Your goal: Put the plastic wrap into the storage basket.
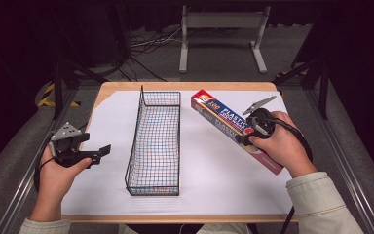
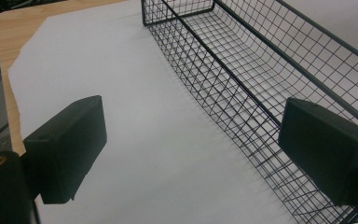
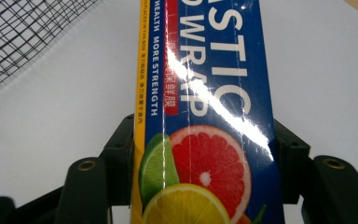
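Observation:
A long blue plastic wrap box with citrus pictures lies slanted at the right of the white sheet, one end raised in a hand. My right gripper is shut on the plastic wrap box, its jaws pressing both long sides near the fruit print. A black wire basket stands lengthwise in the middle, with nothing in it. My left gripper is held left of the basket, open, with nothing between its pads. In the left gripper view the wire basket runs along the right.
The white sheet covers a wooden table. Metal rails run along both sides of the table. A grey stand and cables sit on the floor beyond the far edge.

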The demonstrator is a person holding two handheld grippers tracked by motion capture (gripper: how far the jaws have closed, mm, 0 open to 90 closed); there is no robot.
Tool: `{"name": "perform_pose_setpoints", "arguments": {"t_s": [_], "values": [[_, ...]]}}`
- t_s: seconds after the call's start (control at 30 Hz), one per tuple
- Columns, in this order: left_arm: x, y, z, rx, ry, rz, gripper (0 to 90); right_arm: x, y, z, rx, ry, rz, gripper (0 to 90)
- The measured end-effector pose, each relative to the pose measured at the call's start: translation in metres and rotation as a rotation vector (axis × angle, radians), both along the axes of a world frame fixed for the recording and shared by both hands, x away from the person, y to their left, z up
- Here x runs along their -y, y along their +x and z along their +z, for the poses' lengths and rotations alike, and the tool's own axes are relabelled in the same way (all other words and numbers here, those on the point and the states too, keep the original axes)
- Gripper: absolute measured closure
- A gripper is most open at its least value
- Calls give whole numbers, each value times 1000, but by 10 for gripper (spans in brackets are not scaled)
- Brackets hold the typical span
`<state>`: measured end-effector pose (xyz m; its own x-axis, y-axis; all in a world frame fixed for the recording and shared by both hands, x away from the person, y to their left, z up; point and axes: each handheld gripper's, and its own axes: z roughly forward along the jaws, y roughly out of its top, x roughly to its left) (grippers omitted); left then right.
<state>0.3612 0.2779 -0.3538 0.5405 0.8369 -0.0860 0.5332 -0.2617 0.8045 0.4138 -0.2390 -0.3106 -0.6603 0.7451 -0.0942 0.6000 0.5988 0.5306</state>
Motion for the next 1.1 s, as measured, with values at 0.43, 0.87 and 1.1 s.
{"name": "perform_pose_setpoints", "arguments": {"t_s": [0.43,0.87,1.1], "values": [[9,-1,24,38,32,-79,82,-29,-17,17,14,18,131,407],[39,3,49,78,36,-248,77,-54,-26,30,7,20,284,405],[57,1,64,93,79,-288,78,-62,-19,30,-9,13,354,405]]}}
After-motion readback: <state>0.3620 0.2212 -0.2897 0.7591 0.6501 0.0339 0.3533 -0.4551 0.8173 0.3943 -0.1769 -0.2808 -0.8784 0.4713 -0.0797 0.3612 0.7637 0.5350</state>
